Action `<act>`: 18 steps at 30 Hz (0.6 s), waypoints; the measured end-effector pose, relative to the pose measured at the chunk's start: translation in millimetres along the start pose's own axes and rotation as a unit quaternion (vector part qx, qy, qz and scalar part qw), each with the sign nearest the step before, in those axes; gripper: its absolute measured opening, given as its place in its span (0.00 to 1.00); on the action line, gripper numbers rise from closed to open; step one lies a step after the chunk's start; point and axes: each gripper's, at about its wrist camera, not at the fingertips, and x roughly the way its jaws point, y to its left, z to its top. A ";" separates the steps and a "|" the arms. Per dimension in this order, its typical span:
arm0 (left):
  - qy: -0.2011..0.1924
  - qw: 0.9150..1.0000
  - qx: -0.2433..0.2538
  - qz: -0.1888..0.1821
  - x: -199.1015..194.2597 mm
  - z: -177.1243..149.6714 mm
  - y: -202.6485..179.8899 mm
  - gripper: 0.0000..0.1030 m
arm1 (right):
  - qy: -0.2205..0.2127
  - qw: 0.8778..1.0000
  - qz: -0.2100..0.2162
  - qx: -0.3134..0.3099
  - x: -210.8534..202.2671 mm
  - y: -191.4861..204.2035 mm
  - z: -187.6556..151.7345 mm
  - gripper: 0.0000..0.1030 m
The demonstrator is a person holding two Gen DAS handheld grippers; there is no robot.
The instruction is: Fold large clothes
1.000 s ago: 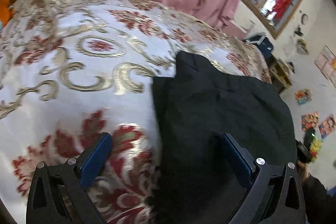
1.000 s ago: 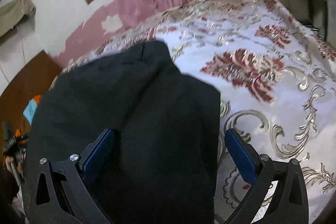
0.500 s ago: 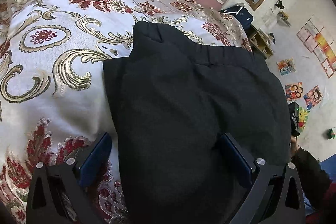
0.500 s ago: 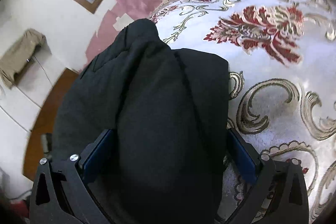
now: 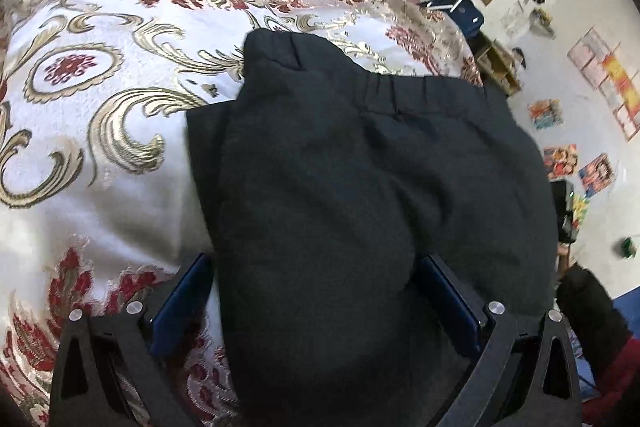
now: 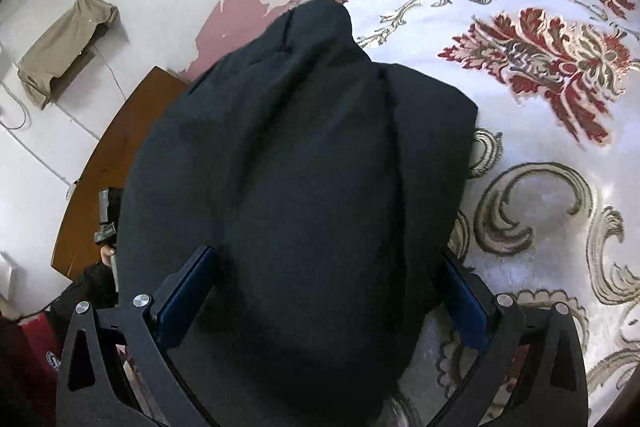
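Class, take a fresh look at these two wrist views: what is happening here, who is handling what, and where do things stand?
A person is working with two hand-held grippers over a black garment that lies on a bed with a white, red and gold floral bedspread. The left gripper and the right gripper each have their fingers spread wide on either side of a bulge of the dark cloth; neither is closed on it. The garment looks partly folded, with an elastic waistband showing at its far edge.
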 end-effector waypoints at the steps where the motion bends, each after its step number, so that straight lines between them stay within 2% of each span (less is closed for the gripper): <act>1: 0.003 1.000 -0.001 0.001 1.8 0.8 -0.8 1.00 | -0.004 1.000 0.004 0.005 1.0 0.6 0.5 0.99; 7: 0.031 0.999 -0.007 -0.025 12.4 2.9 -10.2 1.00 | -0.004 0.999 0.045 0.008 7.1 14.8 -3.9 0.99; 10: 0.038 0.999 -0.010 -0.027 16.1 2.9 -14.7 1.00 | 0.006 1.000 0.021 -0.007 16.6 31.7 -3.5 0.99; 12: 0.040 0.999 -0.017 -0.022 17.4 4.2 -16.5 1.00 | 0.005 1.000 0.007 0.023 19.0 34.1 -1.4 0.99; 15: 0.046 0.999 -0.024 -0.002 17.8 2.8 -22.3 1.00 | 0.012 0.998 -0.012 0.064 28.5 35.8 5.5 0.99; 18: 0.051 0.998 -0.012 0.030 19.8 2.1 -33.5 1.00 | 0.020 0.998 -0.027 0.062 36.9 42.8 7.4 0.99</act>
